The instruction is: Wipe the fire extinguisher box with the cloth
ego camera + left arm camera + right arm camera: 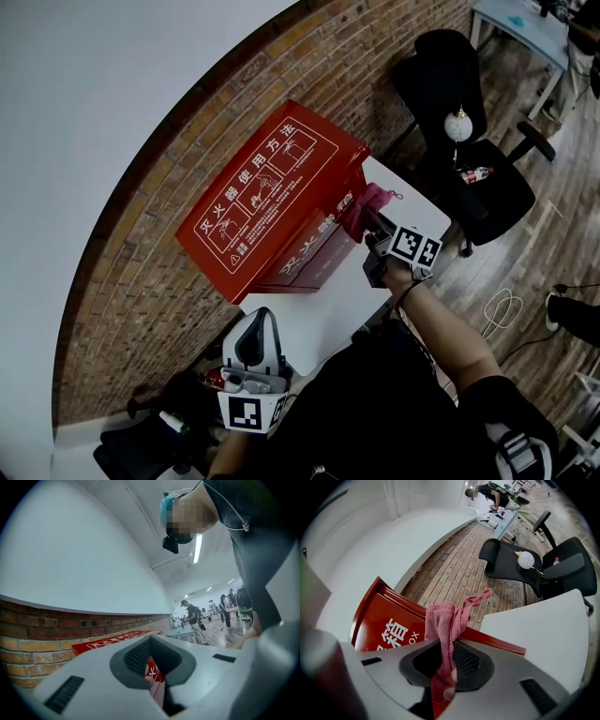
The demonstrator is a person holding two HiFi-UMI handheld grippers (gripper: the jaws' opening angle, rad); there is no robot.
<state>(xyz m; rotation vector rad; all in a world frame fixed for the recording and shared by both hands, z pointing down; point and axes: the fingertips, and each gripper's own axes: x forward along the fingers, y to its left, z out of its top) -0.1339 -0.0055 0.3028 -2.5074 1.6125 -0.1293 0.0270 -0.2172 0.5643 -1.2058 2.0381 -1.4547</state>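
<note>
Here, right gripper tight on pink cloth at red "灭火器使用方法" box; left gripper closed, empty.

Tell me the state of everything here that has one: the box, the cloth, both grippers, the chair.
Box: lid shut, standing on the table.
Cloth: bunched, clamped, held at the box's front corner.
Right gripper: shut on the cloth.
Left gripper: shut, holding nothing, away from the box.
Chair: nobody seated.
</note>
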